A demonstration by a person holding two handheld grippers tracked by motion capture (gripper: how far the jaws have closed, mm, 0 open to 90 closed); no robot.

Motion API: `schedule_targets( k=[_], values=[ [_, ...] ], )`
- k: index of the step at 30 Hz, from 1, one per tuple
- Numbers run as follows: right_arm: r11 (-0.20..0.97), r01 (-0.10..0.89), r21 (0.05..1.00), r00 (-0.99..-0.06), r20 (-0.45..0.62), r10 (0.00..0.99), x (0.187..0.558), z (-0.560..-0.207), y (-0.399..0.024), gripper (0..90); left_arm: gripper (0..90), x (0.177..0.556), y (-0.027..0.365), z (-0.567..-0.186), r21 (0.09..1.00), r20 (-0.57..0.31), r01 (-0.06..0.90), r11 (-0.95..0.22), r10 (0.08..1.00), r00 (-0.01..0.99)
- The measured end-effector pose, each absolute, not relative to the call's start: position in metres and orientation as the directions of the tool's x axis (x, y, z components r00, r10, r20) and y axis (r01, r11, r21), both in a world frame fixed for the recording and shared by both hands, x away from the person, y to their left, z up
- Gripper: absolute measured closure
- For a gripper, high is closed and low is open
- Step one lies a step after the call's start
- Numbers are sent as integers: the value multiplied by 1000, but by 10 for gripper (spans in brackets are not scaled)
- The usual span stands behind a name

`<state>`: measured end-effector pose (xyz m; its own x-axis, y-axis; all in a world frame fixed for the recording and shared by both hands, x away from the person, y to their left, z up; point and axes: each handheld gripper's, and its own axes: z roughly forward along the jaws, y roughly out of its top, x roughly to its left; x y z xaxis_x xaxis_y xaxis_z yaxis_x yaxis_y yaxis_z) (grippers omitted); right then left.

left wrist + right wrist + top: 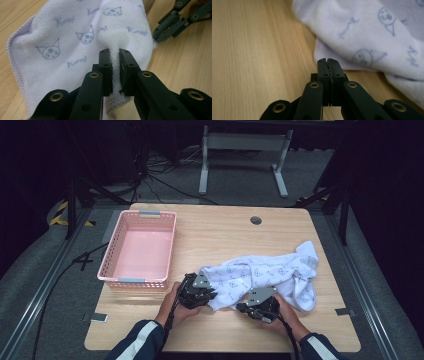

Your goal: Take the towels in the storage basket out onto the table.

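The left gripper [114, 56] has its jaws pinched on a fold of the white towel [265, 272] bunched near the worktop's front edge, while the right gripper [328, 61] sits closed on nothing at the hem and should reopen and bite deeper before lifting.

My left gripper [114, 58] has its two black jaws closed on a raised fold of the white towel [75, 42], which is pinched between the pads. The towel, printed with pale blue cartoon faces and lettering, lies on the wooden table [180, 65]. The right gripper [156, 35] rests beside the towel's far edge, at upper right.
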<state>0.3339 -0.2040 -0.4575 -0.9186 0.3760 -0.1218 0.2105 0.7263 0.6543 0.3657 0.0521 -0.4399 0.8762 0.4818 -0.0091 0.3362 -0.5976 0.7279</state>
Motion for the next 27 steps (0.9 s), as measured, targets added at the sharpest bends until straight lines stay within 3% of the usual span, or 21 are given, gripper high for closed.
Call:
schedule_targets(
  k=[3,7,9,13,27],
  values=[
    [737,205,644,-928,-111,355,329,-452,-215,898,815,365,56,-435,726,14,327,-605,488,873],
    [690,220,690,-913,-104,395,322,-442,-233,874,816,362,61,-431,749,-55,353,-561,478,877],
    [654,213,726,-905,-105,412,322,-441,-230,676,815,358,59,-425,749,-29,329,-575,468,883],
    [661,196,725,-920,-97,380,324,-446,-217,626,806,358,58,-425,751,-11,322,-576,477,879],
    [699,117,706,-938,-153,311,333,-458,-183,562,799,365,58,-430,741,-26,342,-578,485,874]
  ],
)
